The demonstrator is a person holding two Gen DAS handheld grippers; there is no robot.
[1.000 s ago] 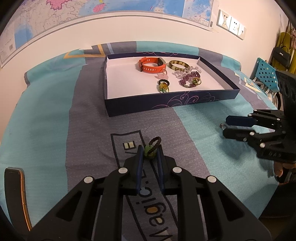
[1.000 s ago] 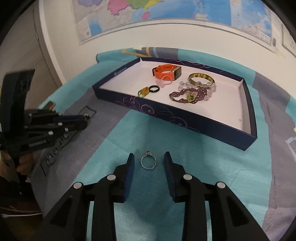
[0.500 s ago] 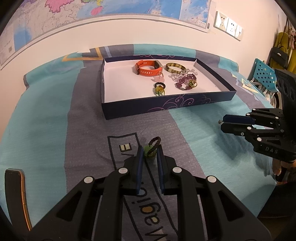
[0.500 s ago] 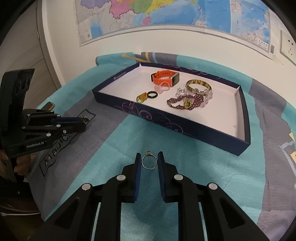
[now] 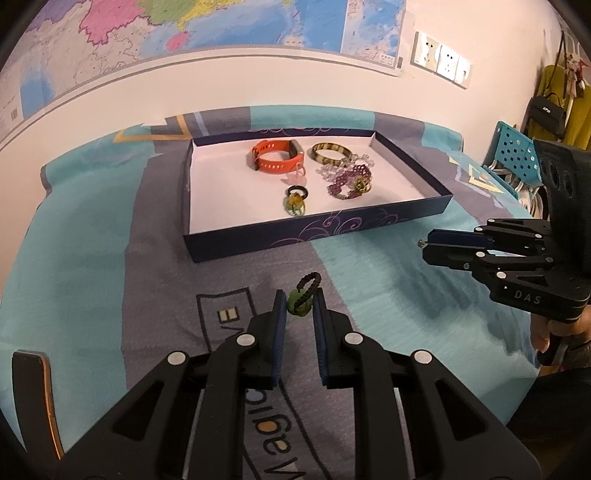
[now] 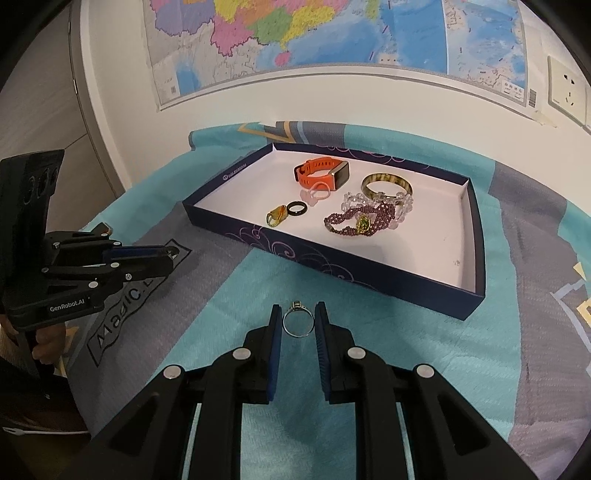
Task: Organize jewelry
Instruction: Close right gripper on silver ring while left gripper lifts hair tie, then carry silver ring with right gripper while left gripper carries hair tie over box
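Observation:
My left gripper [image 5: 298, 304] is shut on a green bead ring with a dark braided loop [image 5: 303, 299], held above the cloth. My right gripper [image 6: 298, 321] is shut on a thin silver ring [image 6: 297, 320], also lifted; it shows from the side in the left wrist view [image 5: 428, 245]. The dark blue tray [image 5: 321, 230] with a white floor lies ahead. In it are an orange watch [image 5: 275, 158], a tortoiseshell bangle [image 5: 330, 154], a purple bead bracelet [image 5: 349, 181], a black ring [image 5: 297, 191] and a yellow ring [image 5: 294, 205].
The table is covered by a teal and grey cloth [image 5: 92, 258] with printed lettering. A wall with a map [image 6: 332, 33] stands behind the tray. A blue perforated chair [image 5: 515, 157] is at the far right. A dark orange-edged object [image 5: 31, 391] lies at the left edge.
Both grippers have risen and pulled back from the cloth, carrying their rings. The right gripper closed on the silver ring during the last second.

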